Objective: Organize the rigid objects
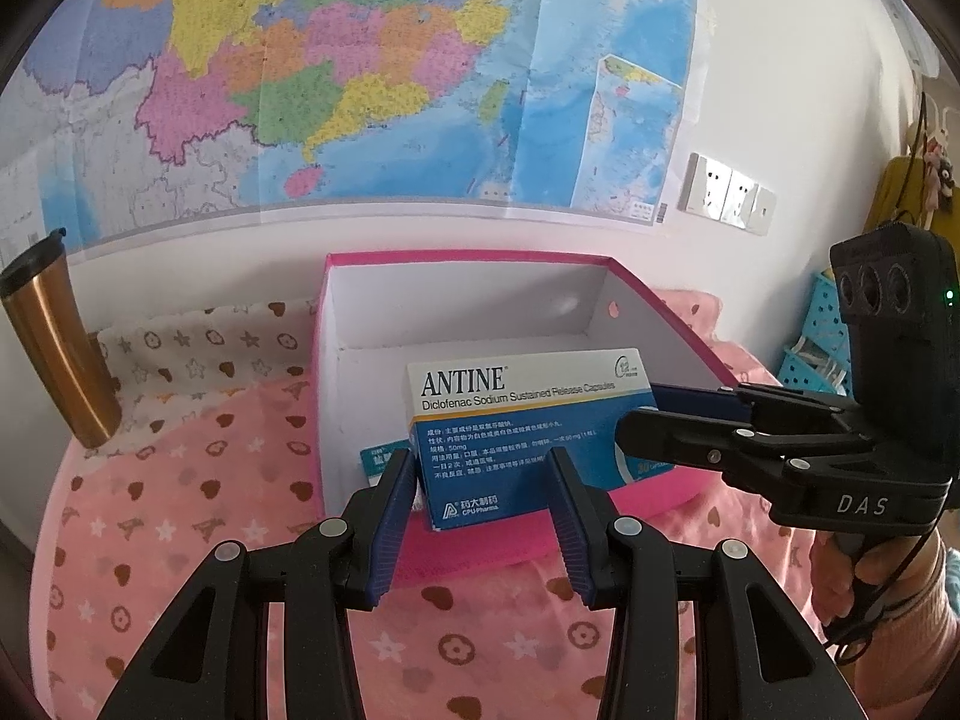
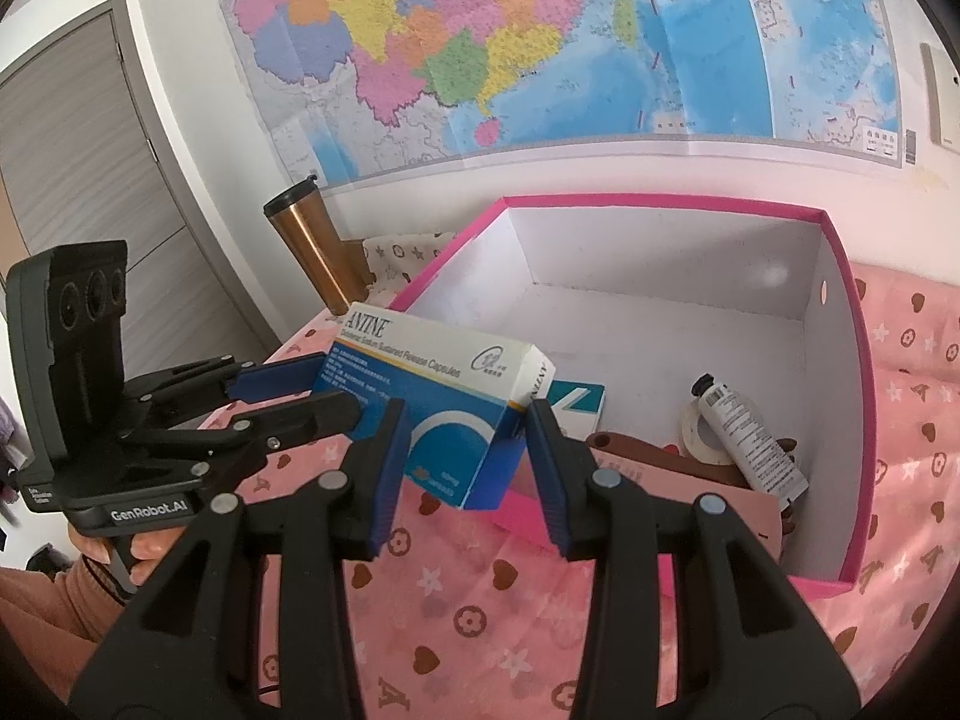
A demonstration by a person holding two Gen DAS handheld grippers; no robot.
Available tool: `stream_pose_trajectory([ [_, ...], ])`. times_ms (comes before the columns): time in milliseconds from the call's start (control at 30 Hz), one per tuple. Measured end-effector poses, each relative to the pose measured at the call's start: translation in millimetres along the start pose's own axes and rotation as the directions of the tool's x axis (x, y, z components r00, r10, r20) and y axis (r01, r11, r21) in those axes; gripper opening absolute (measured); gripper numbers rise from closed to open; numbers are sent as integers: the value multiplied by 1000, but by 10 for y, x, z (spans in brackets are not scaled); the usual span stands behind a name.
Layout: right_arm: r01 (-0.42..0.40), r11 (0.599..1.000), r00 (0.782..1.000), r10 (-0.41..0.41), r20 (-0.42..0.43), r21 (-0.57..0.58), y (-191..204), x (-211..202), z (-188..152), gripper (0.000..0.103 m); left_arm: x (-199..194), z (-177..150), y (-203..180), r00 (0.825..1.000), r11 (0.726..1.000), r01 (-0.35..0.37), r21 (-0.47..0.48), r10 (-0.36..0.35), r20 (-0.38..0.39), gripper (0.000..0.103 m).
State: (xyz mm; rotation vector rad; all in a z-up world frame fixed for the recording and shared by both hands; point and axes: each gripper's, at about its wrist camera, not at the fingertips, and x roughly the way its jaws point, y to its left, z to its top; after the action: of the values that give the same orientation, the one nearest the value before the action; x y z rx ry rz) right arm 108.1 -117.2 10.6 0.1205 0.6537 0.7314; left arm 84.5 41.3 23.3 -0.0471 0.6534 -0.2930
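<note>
Medicine carton (image 1: 528, 420), white and blue with "ANTINE" printed on it, hangs over the near rim of a pink box (image 1: 660, 300) with white inner walls, held between both sets of tongs at once. Left tongs (image 1: 483, 516) are closed on its near end in the left wrist view, blue pads (image 1: 393, 525) against its two sides, and the right tongs (image 2: 465, 468) are closed on its other end in the right wrist view, their pads likewise pressing its sides. Seen from the left, the right tongs reach in from the right edge, with a hand (image 1: 852, 576) in a pink sleeve below them. Inside the box lie a second teal and white carton (image 2: 576, 405), a white tube (image 2: 747, 435) with a black cap, a roll of tape (image 2: 699, 435) and a brown flat item partly hidden by the rim. The box sits on a pink cloth (image 1: 180, 510) printed with hearts and stars that covers the desk. A copper travel mug (image 1: 57, 342) stands at the far left by the wall, where a coloured map (image 1: 336, 72) hangs.
</note>
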Motion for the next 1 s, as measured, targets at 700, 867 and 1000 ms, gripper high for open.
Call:
stream_pose_trajectory([
  [700, 1, 1000, 1000, -1, -7, 28, -86, 99, 125, 43, 103, 90, 54, 1000, 1000, -17, 3, 17, -5, 44],
  [867, 2, 999, 1000, -2, -12, 36, -102, 128, 133, 43, 146, 87, 72, 1000, 1000, -22, 3, 22, -15, 44],
  [1000, 6, 999, 1000, -5, -22, 38, -110, 178, 149, 43, 191, 90, 93, 999, 1000, -28, 0, 28, -25, 44],
])
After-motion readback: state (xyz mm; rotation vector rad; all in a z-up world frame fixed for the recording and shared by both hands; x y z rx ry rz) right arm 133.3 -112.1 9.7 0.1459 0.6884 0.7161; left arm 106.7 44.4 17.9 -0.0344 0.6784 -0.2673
